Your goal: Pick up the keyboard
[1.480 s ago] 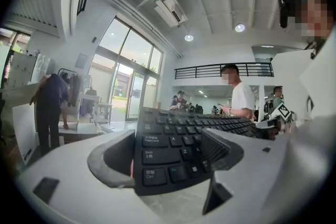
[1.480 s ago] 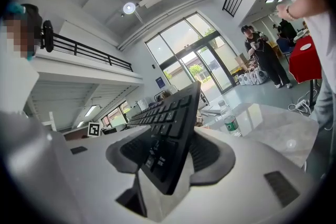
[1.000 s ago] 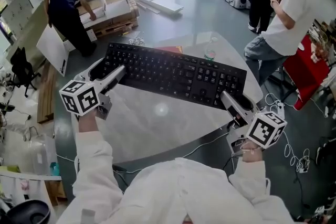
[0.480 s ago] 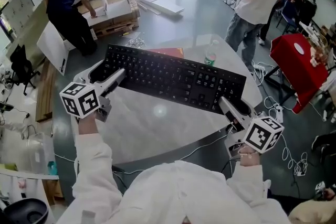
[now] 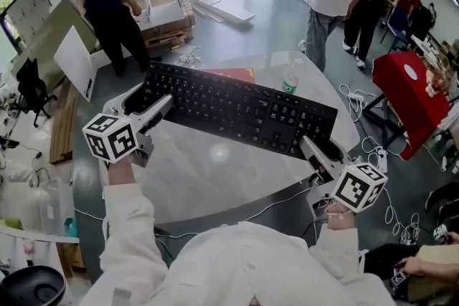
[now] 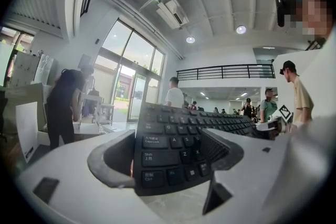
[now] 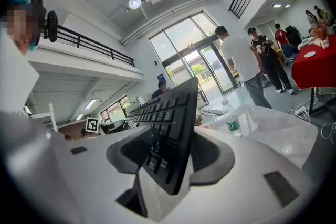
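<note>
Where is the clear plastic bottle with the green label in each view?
Head view: the clear plastic bottle with the green label stands right of centre, just beyond the long black keyboard.
Left gripper view: not in it.
Right gripper view: right of centre, beside the keyboard.
Shared landmark: the keyboard, in all three.

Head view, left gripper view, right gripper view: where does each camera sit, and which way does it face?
Head view: on the head, facing steeply down at keyboard and table; sleeves, left gripper, right gripper show.
Left gripper view: on that gripper, facing along its jaws, closed on the keyboard's left end.
Right gripper view: likewise, jaws closed on the right end.
Shared: head and right gripper views both show the bottle.
</note>
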Demonstrator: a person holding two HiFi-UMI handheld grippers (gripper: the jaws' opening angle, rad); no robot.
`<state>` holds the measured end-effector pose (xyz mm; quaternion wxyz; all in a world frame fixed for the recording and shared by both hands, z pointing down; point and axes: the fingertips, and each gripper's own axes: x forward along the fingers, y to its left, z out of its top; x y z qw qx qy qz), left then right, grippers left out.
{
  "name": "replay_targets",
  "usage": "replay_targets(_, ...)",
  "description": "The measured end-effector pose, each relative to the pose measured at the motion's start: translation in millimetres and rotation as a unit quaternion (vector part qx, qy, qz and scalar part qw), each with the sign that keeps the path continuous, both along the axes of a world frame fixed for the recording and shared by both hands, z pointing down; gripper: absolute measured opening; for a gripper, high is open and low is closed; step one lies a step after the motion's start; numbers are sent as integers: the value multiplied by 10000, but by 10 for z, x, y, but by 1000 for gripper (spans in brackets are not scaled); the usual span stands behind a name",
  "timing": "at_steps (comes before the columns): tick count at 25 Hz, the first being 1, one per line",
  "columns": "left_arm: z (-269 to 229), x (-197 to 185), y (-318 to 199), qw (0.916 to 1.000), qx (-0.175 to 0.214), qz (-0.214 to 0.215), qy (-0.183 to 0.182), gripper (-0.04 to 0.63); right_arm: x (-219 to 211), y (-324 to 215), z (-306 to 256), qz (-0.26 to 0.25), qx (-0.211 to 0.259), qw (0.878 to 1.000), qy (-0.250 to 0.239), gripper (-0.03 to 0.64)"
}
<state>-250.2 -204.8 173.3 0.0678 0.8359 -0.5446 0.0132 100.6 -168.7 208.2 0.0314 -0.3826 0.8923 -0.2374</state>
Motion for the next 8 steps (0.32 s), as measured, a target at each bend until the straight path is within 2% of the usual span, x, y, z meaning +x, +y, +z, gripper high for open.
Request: replay_targets(8, -12, -11, 1, 10000, 31, -94, -10, 385, -5, -23, 43, -45, -47, 10000, 13, 218)
